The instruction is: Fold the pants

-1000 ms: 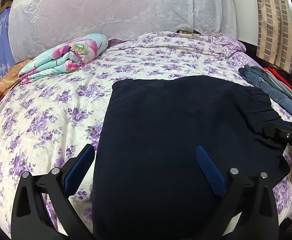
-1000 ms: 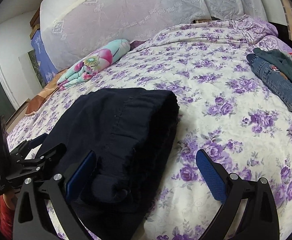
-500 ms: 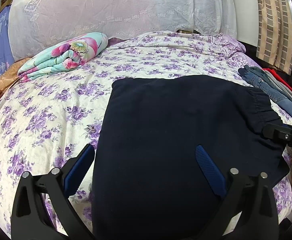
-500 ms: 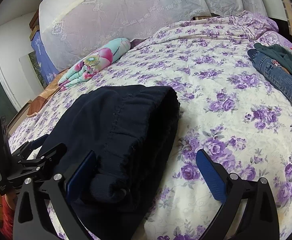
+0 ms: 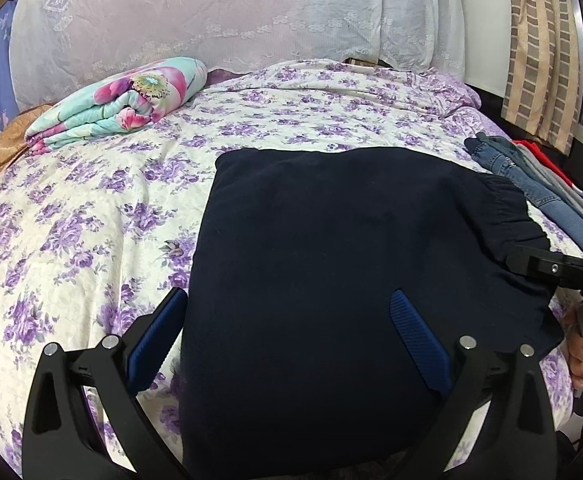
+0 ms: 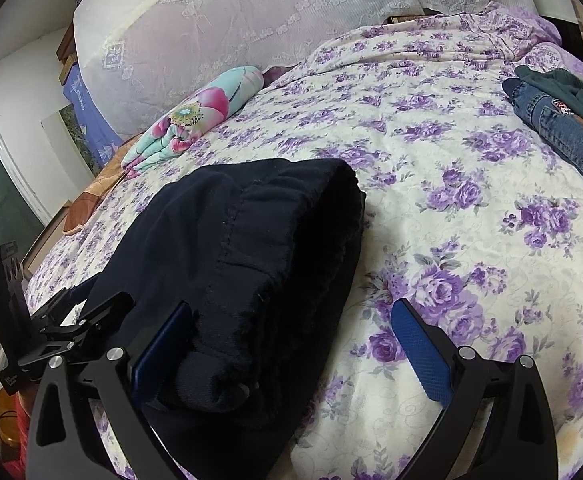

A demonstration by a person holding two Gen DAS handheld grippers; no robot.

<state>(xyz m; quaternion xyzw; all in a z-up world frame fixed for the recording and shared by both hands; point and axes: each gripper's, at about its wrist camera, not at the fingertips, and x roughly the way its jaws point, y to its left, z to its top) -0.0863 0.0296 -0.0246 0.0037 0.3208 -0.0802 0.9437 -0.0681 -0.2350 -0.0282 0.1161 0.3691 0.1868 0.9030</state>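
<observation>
Dark navy pants (image 5: 351,264) lie folded into a thick rectangle on the purple-flowered bedspread (image 5: 91,208), with the elastic waistband at the right end. My left gripper (image 5: 287,332) is open and empty, hovering over the near left edge of the fold. My right gripper (image 6: 291,344) is open and empty beside the waistband end of the pants (image 6: 251,264); its left pad is close against the cloth. The right gripper's body shows at the right edge of the left wrist view (image 5: 563,268).
A rolled floral blanket (image 5: 123,104) lies at the back left. Jeans and other clothes (image 5: 531,184) are piled at the right edge of the bed, also shown in the right wrist view (image 6: 563,128). A lace-covered headboard (image 5: 211,20) stands behind.
Both grippers have drawn slightly back and up from the folded pants. The pants have not moved.
</observation>
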